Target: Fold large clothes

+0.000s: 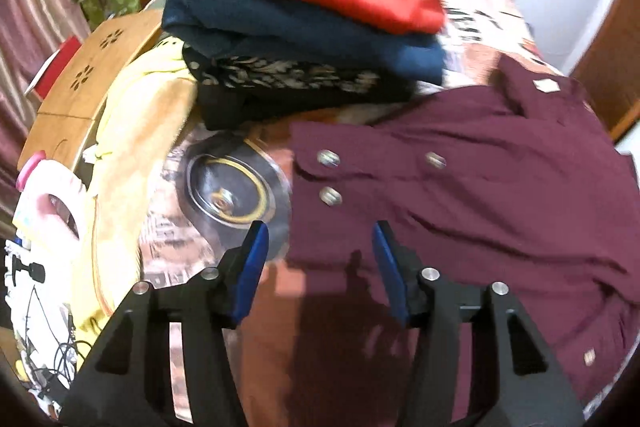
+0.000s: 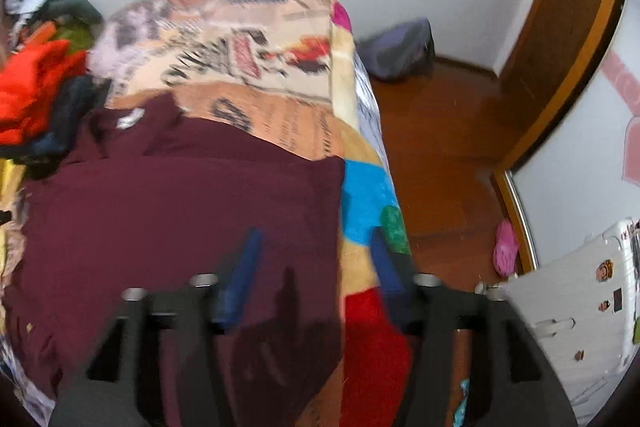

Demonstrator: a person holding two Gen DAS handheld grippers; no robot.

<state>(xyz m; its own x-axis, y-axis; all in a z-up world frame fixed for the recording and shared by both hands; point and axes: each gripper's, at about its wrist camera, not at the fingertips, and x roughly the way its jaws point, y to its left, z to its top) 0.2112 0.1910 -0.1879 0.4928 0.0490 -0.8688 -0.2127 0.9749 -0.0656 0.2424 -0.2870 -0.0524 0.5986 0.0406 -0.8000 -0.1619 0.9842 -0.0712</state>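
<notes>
Blue-padded left gripper (image 1: pixel 320 259) and right gripper (image 2: pixel 316 263) are angled steeply downward, jaws parted and empty, above a maroon buttoned shirt (image 1: pixel 460 179) spread flat on a patterned bedspread (image 2: pixel 256 39). Folded red, navy and black garments (image 1: pixel 296 27) are stacked beside it.

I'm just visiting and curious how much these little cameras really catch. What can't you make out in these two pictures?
- Maroon shirt: in the left wrist view its near hem is hidden behind the left gripper; in the right wrist view the right gripper covers it and motion blur smears its folds.
- Stack of folded clothes: blurred in the left view, cut off by the left edge in the right.
- Shirt label: too small to read.
</notes>
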